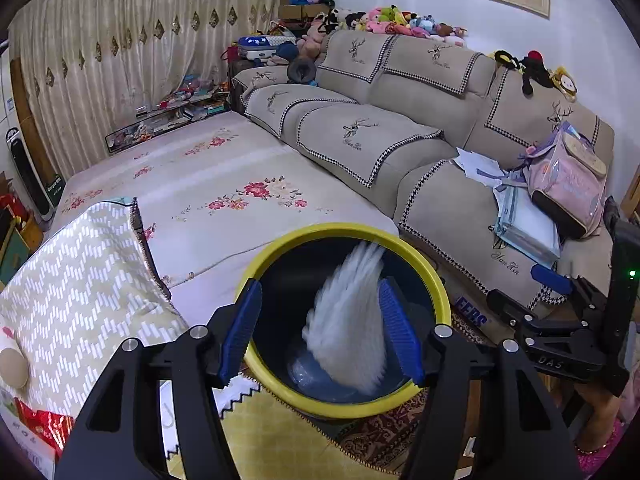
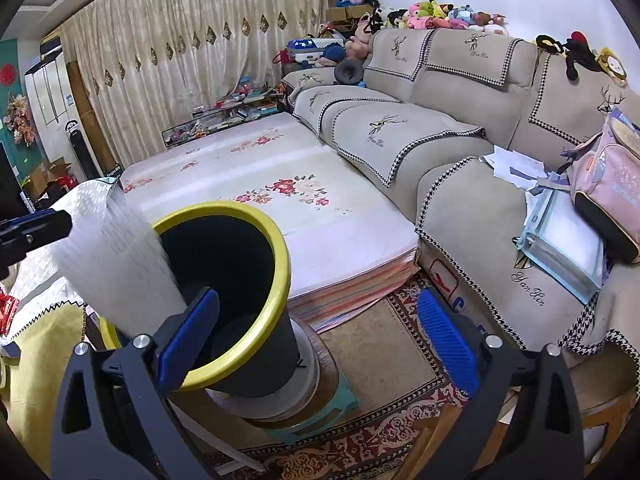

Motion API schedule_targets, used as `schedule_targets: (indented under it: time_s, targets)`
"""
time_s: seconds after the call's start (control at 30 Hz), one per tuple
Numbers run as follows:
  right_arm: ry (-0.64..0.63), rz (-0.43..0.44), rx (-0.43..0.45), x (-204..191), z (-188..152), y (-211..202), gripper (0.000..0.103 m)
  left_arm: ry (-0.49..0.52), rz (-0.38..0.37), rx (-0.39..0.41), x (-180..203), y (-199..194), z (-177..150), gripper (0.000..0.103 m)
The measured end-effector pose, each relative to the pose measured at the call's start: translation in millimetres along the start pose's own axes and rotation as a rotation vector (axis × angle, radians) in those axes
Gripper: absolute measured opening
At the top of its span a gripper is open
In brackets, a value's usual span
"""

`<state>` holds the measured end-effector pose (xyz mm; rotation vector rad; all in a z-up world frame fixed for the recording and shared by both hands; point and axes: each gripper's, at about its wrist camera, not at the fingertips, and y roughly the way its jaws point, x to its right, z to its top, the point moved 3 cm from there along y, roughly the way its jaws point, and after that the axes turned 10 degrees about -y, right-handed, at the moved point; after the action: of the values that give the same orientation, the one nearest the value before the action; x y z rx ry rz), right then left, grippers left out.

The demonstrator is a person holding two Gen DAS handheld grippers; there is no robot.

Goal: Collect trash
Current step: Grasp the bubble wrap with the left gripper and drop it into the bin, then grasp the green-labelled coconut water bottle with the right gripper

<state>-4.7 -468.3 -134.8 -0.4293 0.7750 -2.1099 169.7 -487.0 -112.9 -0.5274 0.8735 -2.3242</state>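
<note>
Sofa [image 1: 420, 120] and the flowered mat [image 1: 224, 184] are seen behind the bin [image 1: 438, 280]; rug [image 2: 400, 420] lies under it. The bin, black with a yellow rim, is propped on a small stool [image 2: 344, 396] and tilted, mouth facing the left gripper [image 1: 320, 332].

Trash: a white blurred piece, likely tissue or paper [image 1: 348, 320], is in the bin mouth, between the left fingers [image 1: 240, 328]. Long axis runs roughly down into the bin. It appears to be in free motion; the fingers look spread and not gripping it, though contact can't be ruled out given the blur.

Right gripper [image 2: 320, 336] is beside the bin's rim, fingers spread wide, nothing held.

Left gripper is nearer the trash. Judged: drop in progress. Room is open above the bin; the mat edge and sofa front crowd the far side.
</note>
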Motion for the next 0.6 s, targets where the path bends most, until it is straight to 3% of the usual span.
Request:
schedule_targets:
  time_s: [0.3,0.6]
  targets:
    - [-0.036,0.036,0.0,-24.2,3.5,-3.9,0.095,-0.039,0.017,0.066,-24.8,-60.4,-7.4,0.066]
    - [-0.157,0.174,-0.002,-89.4,4.9,-10.3,0.096,-0.143,0.156,0.189,-90.6,-166.4,-45.2,0.073]
